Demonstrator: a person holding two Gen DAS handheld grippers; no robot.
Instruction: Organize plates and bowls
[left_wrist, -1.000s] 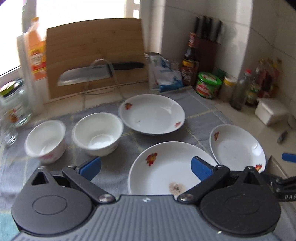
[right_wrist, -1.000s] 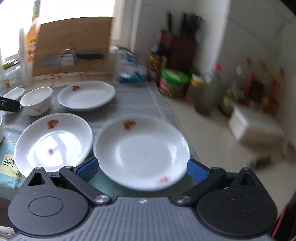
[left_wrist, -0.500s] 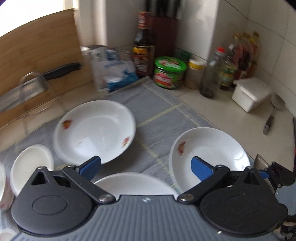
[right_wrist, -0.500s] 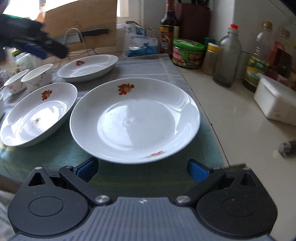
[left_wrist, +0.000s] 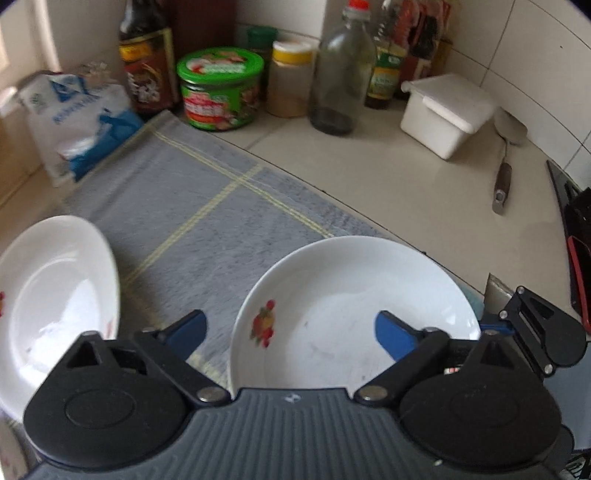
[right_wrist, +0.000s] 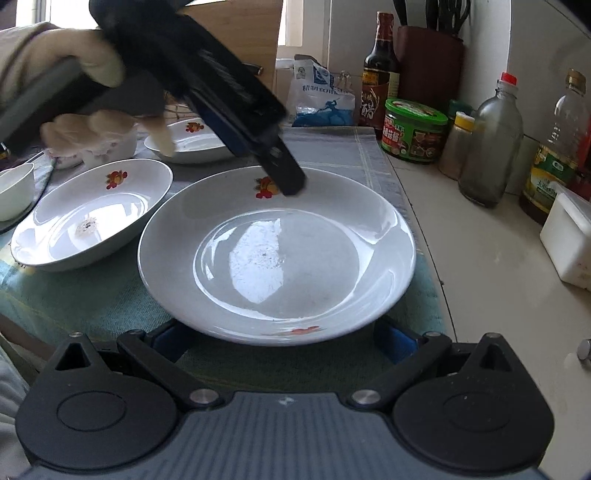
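Plainly, the right tool (right_wrist: 284, 338), its fingers spread wide and empty, sat low against the near rim of the plate (right_wrist: 277, 254) at the cloth's right edge, while the left tool (left_wrist: 290, 330), also spread, hovered over its far rim.

Soft daylight enters from a window (right_wrist: 70, 14) at upper left, blown out white; glare patches sit in the plate (right_wrist: 277, 254); fisheye bending curves the edges; the left wrist view is slightly motion-blurred.
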